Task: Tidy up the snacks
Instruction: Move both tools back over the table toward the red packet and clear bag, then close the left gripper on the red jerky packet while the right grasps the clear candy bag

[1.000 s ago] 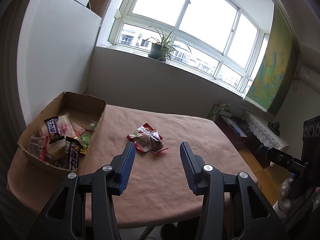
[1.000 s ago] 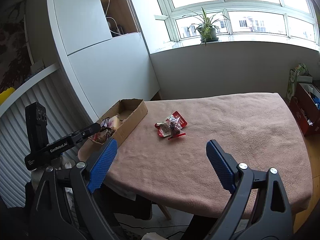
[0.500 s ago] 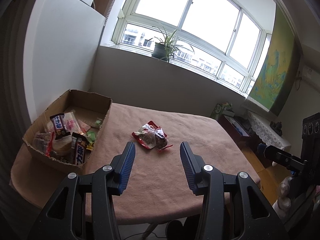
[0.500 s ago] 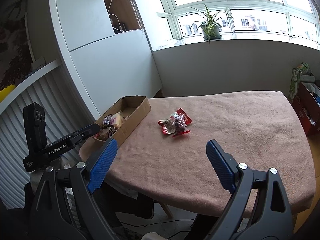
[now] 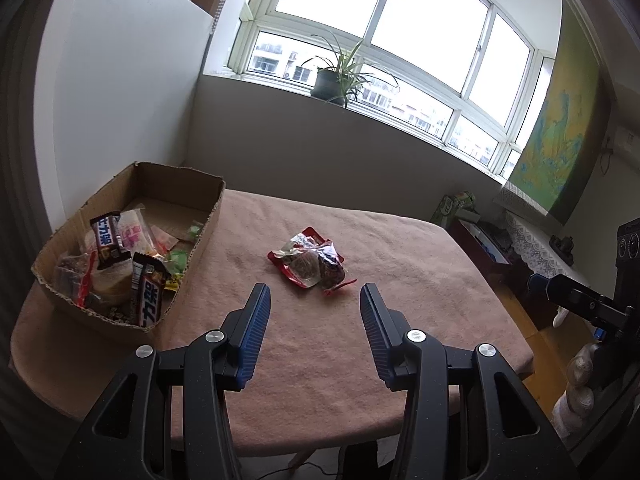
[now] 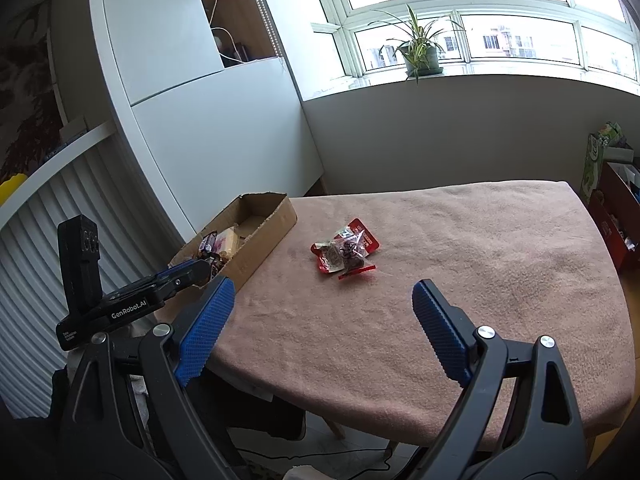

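Note:
A small heap of snack packets, red and clear wrappers, lies near the middle of the pink-clothed table. At the table's left end stands an open cardboard box with several snacks inside, among them chocolate bars. My left gripper hovers open and empty above the cloth, short of the heap. My right gripper is wide open and empty over the near table edge. In the right wrist view, the left gripper shows in front of the box.
A white cabinet stands behind the box. A potted plant sits on the windowsill. Boxes stand on the floor past the table's right side. A gloved hand holds the right tool at the left wrist view's edge.
The left wrist view has swung slightly left and closer: the box and the heap sit further right and lower. Both grippers keep the same opening. The right one has barely moved.

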### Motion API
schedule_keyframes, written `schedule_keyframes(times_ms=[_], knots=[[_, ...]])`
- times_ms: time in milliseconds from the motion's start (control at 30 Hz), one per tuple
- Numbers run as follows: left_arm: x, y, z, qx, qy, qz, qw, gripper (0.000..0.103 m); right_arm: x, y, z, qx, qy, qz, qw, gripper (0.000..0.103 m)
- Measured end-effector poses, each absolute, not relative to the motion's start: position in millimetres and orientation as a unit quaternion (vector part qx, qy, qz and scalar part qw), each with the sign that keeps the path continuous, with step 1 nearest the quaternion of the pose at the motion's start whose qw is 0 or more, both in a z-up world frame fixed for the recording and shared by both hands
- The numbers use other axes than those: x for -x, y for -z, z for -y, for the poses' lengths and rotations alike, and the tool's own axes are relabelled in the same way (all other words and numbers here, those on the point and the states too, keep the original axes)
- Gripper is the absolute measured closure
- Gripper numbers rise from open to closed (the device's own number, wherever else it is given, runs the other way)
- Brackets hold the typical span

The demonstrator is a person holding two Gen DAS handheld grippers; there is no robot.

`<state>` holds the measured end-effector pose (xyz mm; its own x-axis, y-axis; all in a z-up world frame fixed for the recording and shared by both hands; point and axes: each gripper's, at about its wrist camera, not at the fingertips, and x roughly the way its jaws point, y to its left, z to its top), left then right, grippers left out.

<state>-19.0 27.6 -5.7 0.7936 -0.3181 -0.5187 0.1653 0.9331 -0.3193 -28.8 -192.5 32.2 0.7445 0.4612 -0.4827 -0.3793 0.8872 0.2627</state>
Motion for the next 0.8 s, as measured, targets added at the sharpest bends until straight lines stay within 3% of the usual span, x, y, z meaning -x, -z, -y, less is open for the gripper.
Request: schedule_keyframes(times_ms=[167, 367, 433, 667, 733, 800], knots=[[6, 15, -20, 0.126, 0.133, -0.311, 0.933, 0.058, 7, -29, 197, -0.073, -0.225, -0.29, 0.927, 0.011], [-12, 22, -20, 0.13, 0.129, -0.329, 0.926, 0.058, -51, -21, 200, -0.102, -0.241, -0.335, 0.905, 0.026], [-23, 20, -23, 0.134, 0.125, -0.334, 0.925, 0.058, -75, -16, 195, -0.106, -0.246, -0.353, 0.896, 0.037], [-80, 15, -28, 0.128, 0.114, -0.347, 0.922, 0.058, -153, 18, 160, -0.09, -0.236, -0.399, 0.881, 0.041], [-95, 17, -28, 0.13, 0.115, -0.351, 0.92, 0.058, -171, 30, 148, -0.079, -0.229, -0.412, 0.878, 0.055], [-110, 20, -29, 0.135, 0.115, -0.357, 0.917, 0.058, -186, 40, 139, -0.077, -0.234, -0.426, 0.871, 0.061]])
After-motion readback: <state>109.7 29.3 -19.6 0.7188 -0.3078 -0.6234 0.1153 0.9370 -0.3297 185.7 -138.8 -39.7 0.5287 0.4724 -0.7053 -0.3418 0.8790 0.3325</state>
